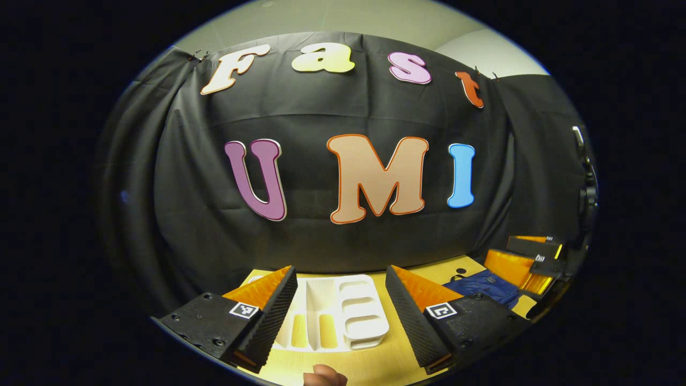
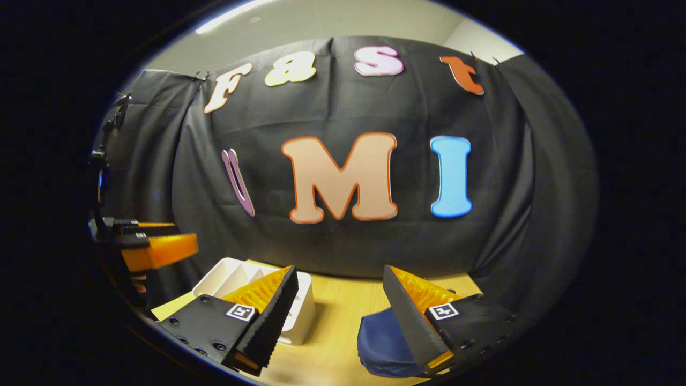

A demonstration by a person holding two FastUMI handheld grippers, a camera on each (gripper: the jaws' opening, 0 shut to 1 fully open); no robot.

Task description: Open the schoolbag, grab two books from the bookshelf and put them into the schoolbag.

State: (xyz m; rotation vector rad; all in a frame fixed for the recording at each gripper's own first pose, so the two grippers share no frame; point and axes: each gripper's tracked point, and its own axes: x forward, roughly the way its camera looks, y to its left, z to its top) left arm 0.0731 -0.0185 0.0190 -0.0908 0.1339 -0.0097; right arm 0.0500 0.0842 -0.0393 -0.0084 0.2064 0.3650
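no readable text, label, brand or number stands on anything here. the only signs are small square black-and-white coded tags, one on each finger of the left gripper [image 1: 340, 316] and one on each finger of the right gripper [image 2: 340, 316]; their patterns carry no letters.

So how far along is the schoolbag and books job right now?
Barely begun, by the look of it. Nothing looks done: the blue schoolbag lies on the wooden table and I cannot tell if it is open. In hand: nothing; the left tool and right tool are both open, hovering over the table near the white organizer. Left: opening the bag, fetching two books, packing them.
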